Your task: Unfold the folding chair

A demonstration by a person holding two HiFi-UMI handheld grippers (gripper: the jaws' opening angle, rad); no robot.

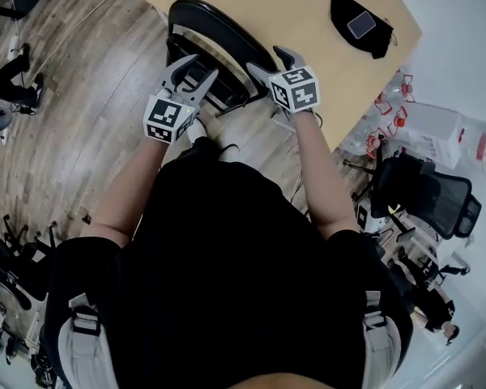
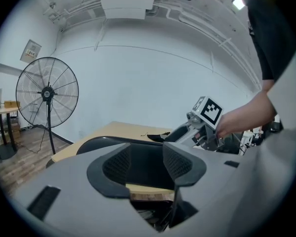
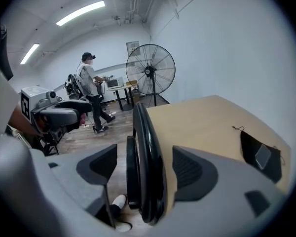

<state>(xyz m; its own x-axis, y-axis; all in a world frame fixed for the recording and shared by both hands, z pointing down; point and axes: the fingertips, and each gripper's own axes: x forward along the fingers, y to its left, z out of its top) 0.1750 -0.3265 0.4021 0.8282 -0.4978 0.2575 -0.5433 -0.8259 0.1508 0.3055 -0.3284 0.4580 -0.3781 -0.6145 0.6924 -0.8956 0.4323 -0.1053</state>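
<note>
Head view: the folded chair (image 1: 217, 45) stands on edge on the wooden floor (image 1: 81, 96) at twelve o'clock from the person, against the near edge of the tabletop (image 1: 283, 6). A black pouch (image 1: 364, 14) lies on the tabletop at two o'clock. The left gripper (image 1: 190, 73) is at the chair's seven o'clock side and the right gripper (image 1: 273, 65) at its four o'clock end.

Left gripper view: the jaws stand apart with bare pads. The chair's curved black rim runs across just beyond them, and nothing is pinched. A fan (image 2: 47, 93) stands at ten o'clock.

Right gripper view: the jaws are spread wide, and the chair's two black rims stand upright between them. Neither pad presses on a rim; a sliver of tabletop shows beside the right pad.

The chair looks stiff, smooth and fairly heavy, likely to skid on the floor or tip off the table edge. The better hold seems to be one rim in each gripper, gripped squarely across the bar, so the two halves can be drawn apart.
</note>
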